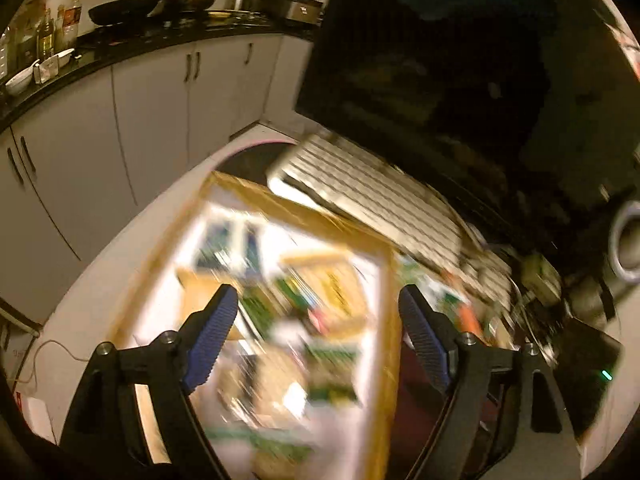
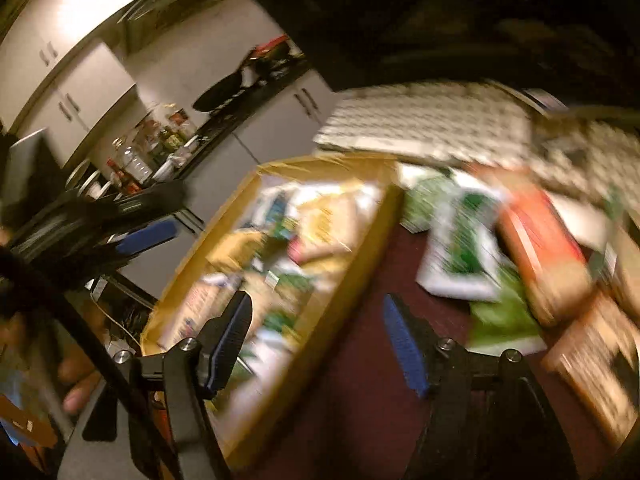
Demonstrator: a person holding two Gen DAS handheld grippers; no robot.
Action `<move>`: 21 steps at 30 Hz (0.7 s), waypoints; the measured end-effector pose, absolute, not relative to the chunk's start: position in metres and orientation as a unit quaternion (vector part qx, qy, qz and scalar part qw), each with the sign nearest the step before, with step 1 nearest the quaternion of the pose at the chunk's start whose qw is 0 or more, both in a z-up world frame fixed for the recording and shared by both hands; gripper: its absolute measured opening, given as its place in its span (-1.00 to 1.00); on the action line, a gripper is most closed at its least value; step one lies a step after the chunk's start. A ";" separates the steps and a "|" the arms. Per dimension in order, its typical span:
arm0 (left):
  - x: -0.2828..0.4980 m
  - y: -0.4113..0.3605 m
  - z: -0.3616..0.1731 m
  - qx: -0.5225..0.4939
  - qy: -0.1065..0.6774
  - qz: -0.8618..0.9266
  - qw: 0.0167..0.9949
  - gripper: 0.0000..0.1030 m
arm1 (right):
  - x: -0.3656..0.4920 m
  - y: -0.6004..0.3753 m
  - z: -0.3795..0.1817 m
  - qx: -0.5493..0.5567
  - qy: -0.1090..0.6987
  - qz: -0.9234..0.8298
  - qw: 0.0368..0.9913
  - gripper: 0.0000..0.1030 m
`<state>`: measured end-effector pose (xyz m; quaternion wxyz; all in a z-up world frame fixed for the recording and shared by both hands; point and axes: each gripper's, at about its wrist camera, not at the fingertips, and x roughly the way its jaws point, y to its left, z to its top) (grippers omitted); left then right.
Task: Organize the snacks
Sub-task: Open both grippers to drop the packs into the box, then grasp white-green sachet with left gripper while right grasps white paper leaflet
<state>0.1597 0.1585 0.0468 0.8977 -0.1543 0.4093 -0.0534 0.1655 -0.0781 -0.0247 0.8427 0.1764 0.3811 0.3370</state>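
Both tools, left [image 1: 318,316] and right [image 2: 316,322], are held apart and empty over a blurred yellow-rimmed cardboard box [image 1: 388,320] of snack packets [image 1: 320,304]; no writing can be read.

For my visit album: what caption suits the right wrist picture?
Open right gripper hovering over the edge of a cardboard box of snacks, loose packets beside it.

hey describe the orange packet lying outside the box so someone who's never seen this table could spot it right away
Start at the white keyboard, then the cardboard box of snacks in front of it. On the dark red table right of the box, the orange packet lies flat beside green-and-white packets, the only orange one.
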 end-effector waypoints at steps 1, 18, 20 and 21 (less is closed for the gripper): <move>0.149 0.149 0.046 -0.158 0.408 -0.063 0.897 0.61 | 0.163 -0.087 -0.029 0.184 0.383 0.332 0.842 0.32; 0.088 0.035 0.002 -0.079 0.452 -0.125 0.880 0.61 | 0.141 -0.216 -0.039 0.250 0.359 0.178 0.881 0.32; 0.086 0.035 0.001 -0.080 0.451 -0.125 0.880 0.61 | 0.143 -0.224 -0.040 0.242 0.358 0.149 0.890 0.32; 0.085 0.036 0.001 -0.080 0.451 -0.126 0.880 0.61 | 0.145 -0.226 -0.041 0.238 0.358 0.133 0.893 0.32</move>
